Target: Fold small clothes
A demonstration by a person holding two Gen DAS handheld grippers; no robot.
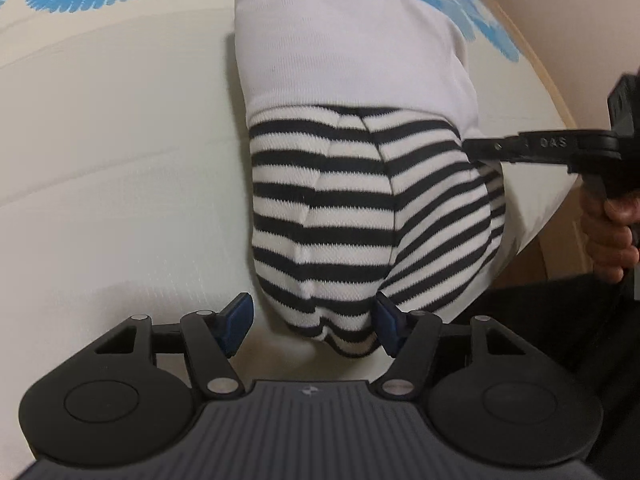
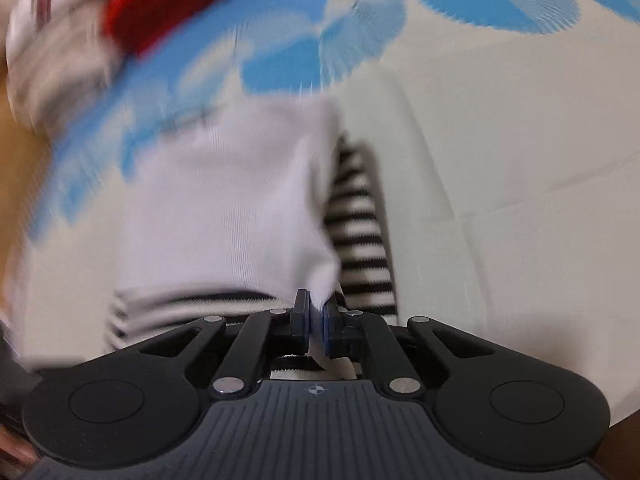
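On the blue-flowered bed (image 1: 100,152), the right tool (image 2: 316,316) pinched the striped garment (image 1: 340,216) for folding while the left tool (image 1: 312,324) sat spread around its hem.

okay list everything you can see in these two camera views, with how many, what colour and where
Garment: one, white upper part with a black-and-white striped lower part, lying on the bed sheet.
Bed sheet: one, cream with blue fan-like prints, under the garment.
Other clothes: blurred red and whitish pile, count unclear, top left of the right wrist view.
Left gripper: one, black with blue pads, open around the striped end.
Right gripper: one, black with blue pads, shut on the garment's white edge.
Right hand: one, holding the right gripper's handle.
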